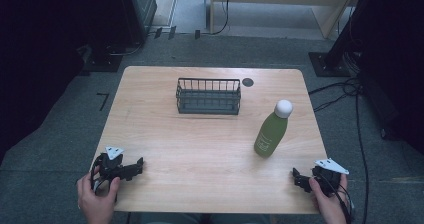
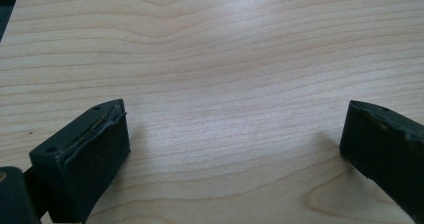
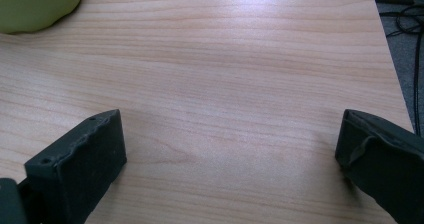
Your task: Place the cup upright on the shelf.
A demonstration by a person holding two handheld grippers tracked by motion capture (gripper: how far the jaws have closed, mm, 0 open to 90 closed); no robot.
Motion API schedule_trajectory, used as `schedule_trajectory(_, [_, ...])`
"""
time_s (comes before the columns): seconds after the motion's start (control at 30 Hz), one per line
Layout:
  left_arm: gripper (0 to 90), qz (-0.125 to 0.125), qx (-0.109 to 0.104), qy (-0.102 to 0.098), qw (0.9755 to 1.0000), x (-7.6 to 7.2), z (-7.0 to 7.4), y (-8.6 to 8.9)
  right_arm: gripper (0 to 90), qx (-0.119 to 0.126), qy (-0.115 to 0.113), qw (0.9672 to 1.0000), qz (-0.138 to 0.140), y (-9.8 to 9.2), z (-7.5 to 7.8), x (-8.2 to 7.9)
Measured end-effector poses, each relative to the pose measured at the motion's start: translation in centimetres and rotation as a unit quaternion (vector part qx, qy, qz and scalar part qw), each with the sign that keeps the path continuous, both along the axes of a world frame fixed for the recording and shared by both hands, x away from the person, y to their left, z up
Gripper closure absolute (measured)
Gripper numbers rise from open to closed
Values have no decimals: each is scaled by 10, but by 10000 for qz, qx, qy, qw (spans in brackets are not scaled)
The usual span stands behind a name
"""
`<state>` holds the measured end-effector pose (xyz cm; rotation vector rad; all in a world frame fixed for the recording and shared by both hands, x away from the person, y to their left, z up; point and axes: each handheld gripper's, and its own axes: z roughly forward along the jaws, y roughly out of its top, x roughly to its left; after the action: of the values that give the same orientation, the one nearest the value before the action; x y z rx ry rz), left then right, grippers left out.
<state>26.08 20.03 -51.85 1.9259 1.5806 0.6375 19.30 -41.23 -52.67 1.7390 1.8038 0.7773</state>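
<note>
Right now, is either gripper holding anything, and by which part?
Nothing is held. The left gripper and right gripper are open over bare table; the green bottle stands untouched.

The green bottle [image 1: 271,132] with a white cap carries a small pale label low on its side, seen in the high view, but the print is too small and blurred to read. No other words, brand names, numbers or signs are legible on any surface.
</note>
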Motion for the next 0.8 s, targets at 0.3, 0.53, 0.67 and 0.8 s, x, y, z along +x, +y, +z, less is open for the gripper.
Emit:
schedule_trajectory(0.3, [0, 0, 1, 2, 10000, 0, 0, 0, 18, 188, -81, 9997, 118, 10, 9, -2])
schedule_trajectory(0.53, [0, 6, -12, -6, 10000, 0, 0, 0, 17, 312, -279, 9987, 289, 23, 25, 0])
schedule_trajectory(0.67, [0, 1, -7, -2, 10000, 0, 0, 0, 18, 400, -389, 9976, 415, 32, 36, 1])
schedule_trajectory(0.8, [0, 7, -12, -7, 10000, 0, 0, 0, 17, 472, -501, 9963, 516, 39, 43, 3])
